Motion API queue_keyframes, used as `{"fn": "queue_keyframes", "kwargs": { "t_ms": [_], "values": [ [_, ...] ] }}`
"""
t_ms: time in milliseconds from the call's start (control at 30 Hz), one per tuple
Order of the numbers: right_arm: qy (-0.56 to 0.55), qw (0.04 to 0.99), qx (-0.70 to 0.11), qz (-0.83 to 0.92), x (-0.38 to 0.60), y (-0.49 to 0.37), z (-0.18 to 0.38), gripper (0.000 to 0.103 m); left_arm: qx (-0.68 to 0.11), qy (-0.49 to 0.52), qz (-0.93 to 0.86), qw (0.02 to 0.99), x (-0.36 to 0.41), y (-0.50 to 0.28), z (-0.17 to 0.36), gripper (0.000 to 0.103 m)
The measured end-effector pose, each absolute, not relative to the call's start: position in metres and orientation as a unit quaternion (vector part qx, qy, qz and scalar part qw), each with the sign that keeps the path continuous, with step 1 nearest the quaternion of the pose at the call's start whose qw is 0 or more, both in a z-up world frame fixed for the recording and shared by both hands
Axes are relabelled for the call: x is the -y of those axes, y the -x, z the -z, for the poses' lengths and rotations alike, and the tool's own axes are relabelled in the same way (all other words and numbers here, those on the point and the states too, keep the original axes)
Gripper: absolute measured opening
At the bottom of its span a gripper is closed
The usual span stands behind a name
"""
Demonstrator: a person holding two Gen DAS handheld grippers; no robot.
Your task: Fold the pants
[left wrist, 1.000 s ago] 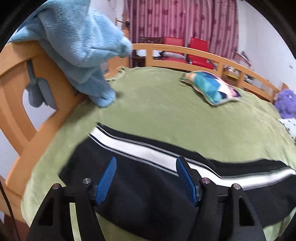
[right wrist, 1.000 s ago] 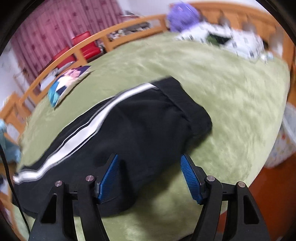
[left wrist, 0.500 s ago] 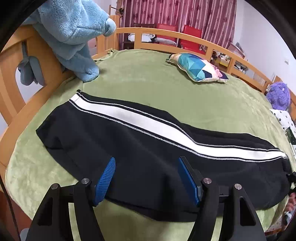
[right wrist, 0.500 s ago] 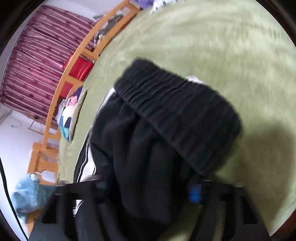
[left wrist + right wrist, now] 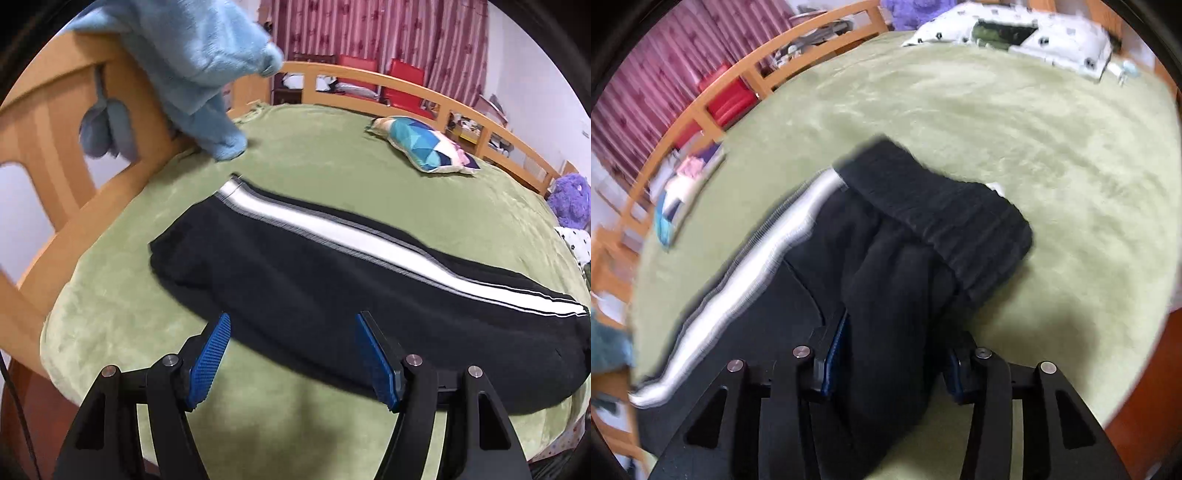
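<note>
- Across a plush green blanket [image 5: 332, 155], black fleece pants [image 5: 295, 280] with a white side stripe [image 5: 332, 232] are lying lengthwise.
- Right gripper [image 5: 892, 354] is bunching fabric below the ribbed waistband [image 5: 942, 221], jaws opening around it.
- Left gripper [image 5: 291, 354] is hovering with fingers apart, empty, over the pants' near edge.
- Curved wooden rail [image 5: 369, 79] is bordering the bed.

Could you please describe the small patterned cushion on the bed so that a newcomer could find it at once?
Start from the bed with the green cover and look to its far side, by the wooden rail in front of the red chairs. The cushion lies there alone, beyond the black pants. Its teal, blue and white triangles set it apart from everything else on the bed.
</note>
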State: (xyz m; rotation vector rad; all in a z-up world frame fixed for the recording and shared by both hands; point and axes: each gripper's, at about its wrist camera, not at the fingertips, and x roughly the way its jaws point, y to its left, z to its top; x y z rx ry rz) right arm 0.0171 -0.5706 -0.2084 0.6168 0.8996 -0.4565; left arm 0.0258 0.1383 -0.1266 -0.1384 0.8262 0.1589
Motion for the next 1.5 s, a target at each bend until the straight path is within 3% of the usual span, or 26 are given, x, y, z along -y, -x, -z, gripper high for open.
{"fn": "queue_keyframes", "kwargs": {
  "t_ms": [333, 667, 700, 767, 800, 833, 967, 1100, 1167, 1300, 1333, 1500],
  "values": [
    [-0.264, 0.892, -0.320, 0.180, 0.481, 0.020, 0.143, 0.049, -0.418, 0.133, -0.114, 0.891, -0.231, -0.047, 0.149, 0.067],
    [-0.208, 0.911, -0.339, 0.110, 0.385, -0.033, 0.107, 0.049, -0.420, 0.176, -0.147, 0.878, -0.289, -0.113, 0.177, 0.065],
    [-0.200, 0.912, -0.341, 0.113, 0.378, -0.036, 0.105, 0.049, -0.419, 0.178, -0.150, 0.878, -0.292, -0.117, 0.181, 0.062],
    [-0.194, 0.912, -0.344, 0.116, 0.370, -0.038, 0.103, 0.049, -0.416, 0.188, -0.148, 0.877, -0.298, -0.126, 0.190, 0.045],
    [-0.195, 0.910, -0.346, 0.118, 0.367, -0.040, 0.103, 0.049, -0.416, 0.192, -0.146, 0.877, -0.300, -0.130, 0.193, 0.016],
    [-0.197, 0.909, -0.348, 0.118, 0.366, -0.040, 0.104, 0.049, -0.414, 0.188, -0.142, 0.879, -0.301, -0.132, 0.192, 0.011],
    [-0.191, 0.909, -0.351, 0.121, 0.363, -0.042, 0.104, 0.049, -0.349, 0.217, -0.139, 0.901, -0.318, -0.112, 0.169, 0.011],
    [-0.186, 0.907, -0.355, 0.129, 0.363, -0.041, 0.105, 0.049, -0.380, 0.216, -0.133, 0.890, -0.324, -0.113, 0.179, 0.012],
    [-0.192, 0.904, -0.360, 0.127, 0.364, -0.040, 0.107, 0.049, -0.408, 0.206, -0.142, 0.878, -0.320, -0.116, 0.188, 0.017],
    [-0.195, 0.902, -0.364, 0.128, 0.363, -0.037, 0.106, 0.049, -0.416, 0.220, -0.154, 0.869, -0.328, -0.115, 0.197, 0.051],
    [-0.192, 0.903, -0.363, 0.128, 0.362, -0.037, 0.105, 0.049, -0.415, 0.225, -0.157, 0.868, -0.331, -0.116, 0.199, 0.055],
    [-0.175, 0.903, -0.370, 0.132, 0.354, -0.037, 0.107, 0.049, -0.420, 0.256, -0.144, 0.859, -0.340, -0.122, 0.217, 0.055]
  ]
}}
